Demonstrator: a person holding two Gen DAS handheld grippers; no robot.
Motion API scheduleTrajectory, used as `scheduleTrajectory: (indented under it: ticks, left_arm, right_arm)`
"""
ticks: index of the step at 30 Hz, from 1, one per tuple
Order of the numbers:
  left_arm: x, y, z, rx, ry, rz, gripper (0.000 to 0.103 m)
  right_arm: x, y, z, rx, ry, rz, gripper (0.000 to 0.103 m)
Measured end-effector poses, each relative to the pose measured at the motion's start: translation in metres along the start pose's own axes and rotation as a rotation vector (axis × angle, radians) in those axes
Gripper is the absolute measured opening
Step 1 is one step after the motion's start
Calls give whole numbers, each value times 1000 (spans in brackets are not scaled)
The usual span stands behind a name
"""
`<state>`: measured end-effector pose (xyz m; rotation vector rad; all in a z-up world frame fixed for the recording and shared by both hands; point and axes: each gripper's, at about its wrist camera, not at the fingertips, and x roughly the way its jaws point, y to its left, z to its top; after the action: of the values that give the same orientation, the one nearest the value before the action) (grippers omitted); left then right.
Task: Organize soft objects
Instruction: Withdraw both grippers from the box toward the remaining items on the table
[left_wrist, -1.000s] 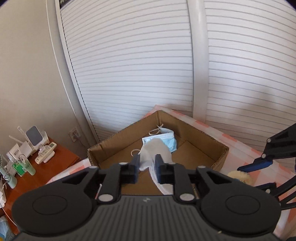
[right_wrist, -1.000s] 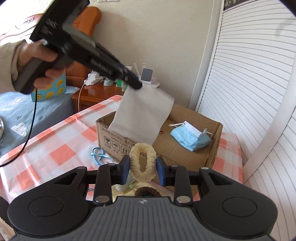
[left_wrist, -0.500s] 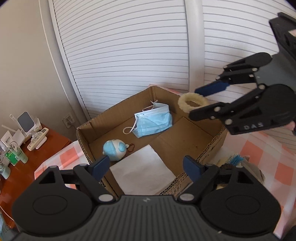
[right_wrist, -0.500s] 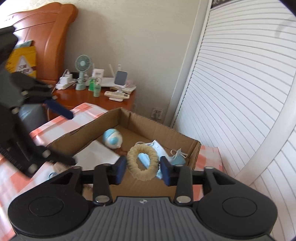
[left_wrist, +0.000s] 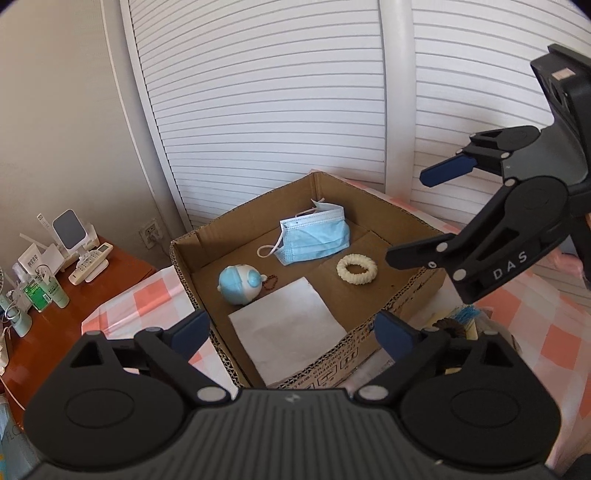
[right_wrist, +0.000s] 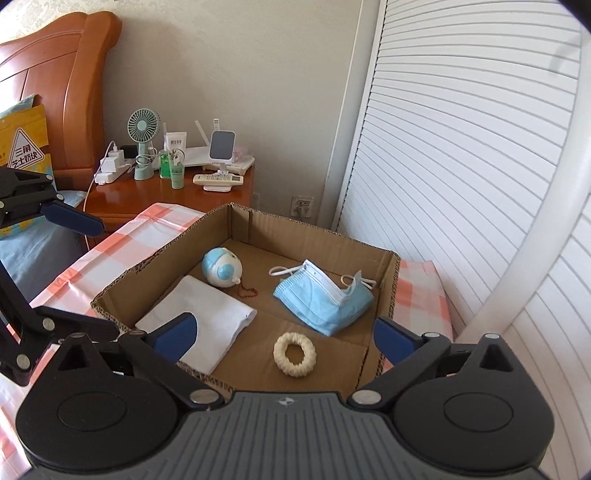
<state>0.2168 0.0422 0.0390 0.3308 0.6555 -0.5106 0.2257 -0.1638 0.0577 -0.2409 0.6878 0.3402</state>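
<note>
Scrunchie (right_wrist: 294, 353) in box (right_wrist: 388, 295), below right claw (right_wrist: 282, 334).

Mask (left_wrist: 314, 236), cloth (left_wrist: 288, 325), scrunchie (left_wrist: 356, 268), ball toy (left_wrist: 240, 284) lie in box (left_wrist: 413, 291).

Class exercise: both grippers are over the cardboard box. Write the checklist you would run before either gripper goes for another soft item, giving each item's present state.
1. Left gripper empty, jaws opening: ok.
2. Right gripper empty, jaws opening: ok.
3. Cream ribbed scrunchie ring lies flat on the floor of the brown cardboard box: ok.
4. White folded cloth lies inside the box, clear of both grippers: ok.
5. Blue pleated face mask and blue-and-white round plush toy inside the box: ok.
6. Items left beside the box: cannot tell which; they are mostly hidden.
</note>
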Motion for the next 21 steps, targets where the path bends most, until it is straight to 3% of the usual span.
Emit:
scheduleTrajectory:
  ticks: [6,11,16,21]
  left_arm:
    - [-19,-9,-13,-23,-26,56,102]
    - [-30,-20,-33,-72,-25,68,102]
    - [-26,-36,-54,-118,0,50,102]
    - [-12,-59,-66,-100,30,104,102]
  right_arm:
    - [-28,4,-17,14,8,-15,103]
    - [-44,7,-53,23,24,-44,103]
    - [-49,13,-94,31,63,-91,103]
    - [-56,17,-125,87,71,-65,103]
